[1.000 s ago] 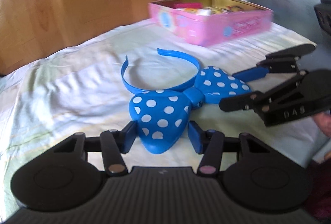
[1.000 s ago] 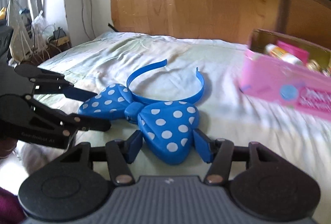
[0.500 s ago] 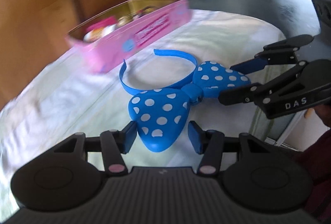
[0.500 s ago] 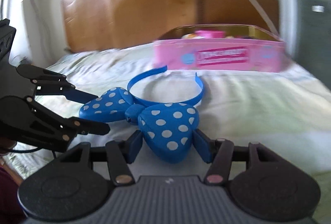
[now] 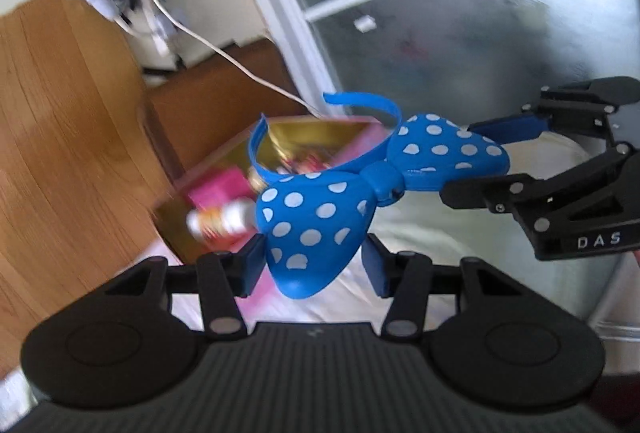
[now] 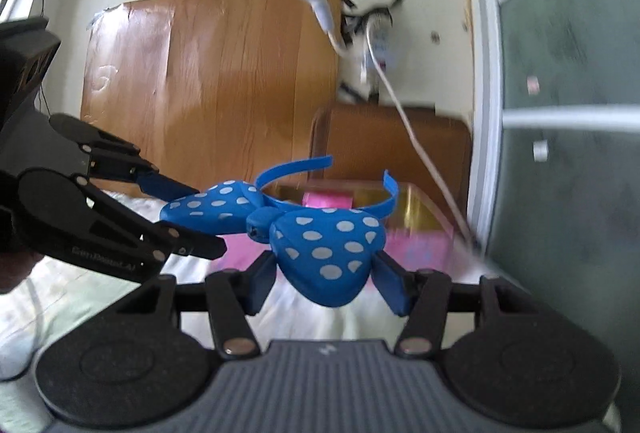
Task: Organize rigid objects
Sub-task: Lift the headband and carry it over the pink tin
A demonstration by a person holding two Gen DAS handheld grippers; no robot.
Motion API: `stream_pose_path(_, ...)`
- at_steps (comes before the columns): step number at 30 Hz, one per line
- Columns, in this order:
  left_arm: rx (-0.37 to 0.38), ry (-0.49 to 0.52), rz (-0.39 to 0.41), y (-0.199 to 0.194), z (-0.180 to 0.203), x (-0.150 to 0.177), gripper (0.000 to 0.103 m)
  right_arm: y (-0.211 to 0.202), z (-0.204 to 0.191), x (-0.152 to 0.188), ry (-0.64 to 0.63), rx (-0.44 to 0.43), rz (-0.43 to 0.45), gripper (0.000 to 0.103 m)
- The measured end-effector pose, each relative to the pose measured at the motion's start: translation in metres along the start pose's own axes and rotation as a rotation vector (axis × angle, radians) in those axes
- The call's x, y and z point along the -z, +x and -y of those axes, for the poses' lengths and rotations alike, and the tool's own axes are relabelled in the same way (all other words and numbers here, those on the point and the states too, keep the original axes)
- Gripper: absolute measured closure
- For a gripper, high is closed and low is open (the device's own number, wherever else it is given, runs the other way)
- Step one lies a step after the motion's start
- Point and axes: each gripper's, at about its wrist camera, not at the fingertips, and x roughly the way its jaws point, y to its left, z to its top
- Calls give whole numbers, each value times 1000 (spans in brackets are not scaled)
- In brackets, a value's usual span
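Observation:
A blue headband with a white-dotted bow point(image 5: 320, 217) hangs in the air, held by both grippers. My left gripper point(image 5: 314, 267) is shut on one bow lobe. My right gripper point(image 6: 326, 283) is shut on the other lobe point(image 6: 328, 245). In the left wrist view the right gripper point(image 5: 472, 157) comes in from the right onto the far lobe. In the right wrist view the left gripper point(image 6: 180, 213) comes in from the left. A pink tin box point(image 5: 216, 193) with a gold inside and several small items sits below and beyond the headband; it also shows in the right wrist view point(image 6: 416, 229).
The box rests on a pale bedsheet point(image 6: 312, 317). A wooden headboard point(image 6: 208, 85) and a brown chair back point(image 6: 400, 145) stand behind. A white cable point(image 6: 416, 145) hangs from the wall by a frosted glass door point(image 5: 460, 13).
Both grippers lifted the headband off the bed and carried it toward the pink box, which now lies right beneath and behind it. Both views tilted upward.

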Motion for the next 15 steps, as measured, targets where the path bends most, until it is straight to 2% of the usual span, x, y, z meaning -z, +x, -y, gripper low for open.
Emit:
stream_pose_path(3,-38,-32,10,33,-24,-17,48,42,13,-18,-33,-7,32,49)
stream_pose_path(7,-77,-88,-34,97,-58,-27,48,116,40,-36,21,-60,-33,49)
stream_pose_path(12,-78,-217,-146,175,-96,-41,48,204,62,-47,44,-66,-147,46)
stream_pose_path(15,-90,-311,-254,219,-109,-45,46,247,65,-48,24,10,-222,42)
